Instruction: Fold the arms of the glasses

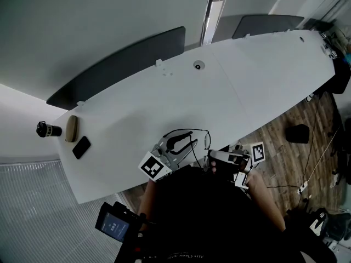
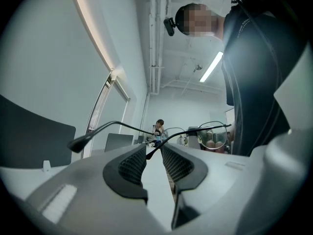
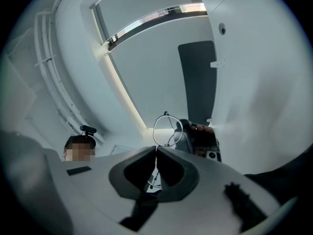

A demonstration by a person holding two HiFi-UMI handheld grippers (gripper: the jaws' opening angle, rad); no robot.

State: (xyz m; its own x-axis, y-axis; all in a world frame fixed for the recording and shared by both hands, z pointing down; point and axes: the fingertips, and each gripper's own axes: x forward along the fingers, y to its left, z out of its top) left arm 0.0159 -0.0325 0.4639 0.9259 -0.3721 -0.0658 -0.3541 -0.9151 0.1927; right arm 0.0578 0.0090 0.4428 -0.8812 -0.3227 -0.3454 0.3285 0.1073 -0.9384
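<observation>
The thin black wire-rimmed glasses (image 1: 189, 138) hang over the near edge of the long white table (image 1: 236, 86), between both tools. The right gripper (image 3: 156, 150) is clamped on the frame at one lens. The left gripper (image 2: 154, 151) stands narrow, with one arm's tip in the gap, apparently not yet pinched. I close gently, then swing that arm inward about its hinge while holding the right gripper steady.
</observation>
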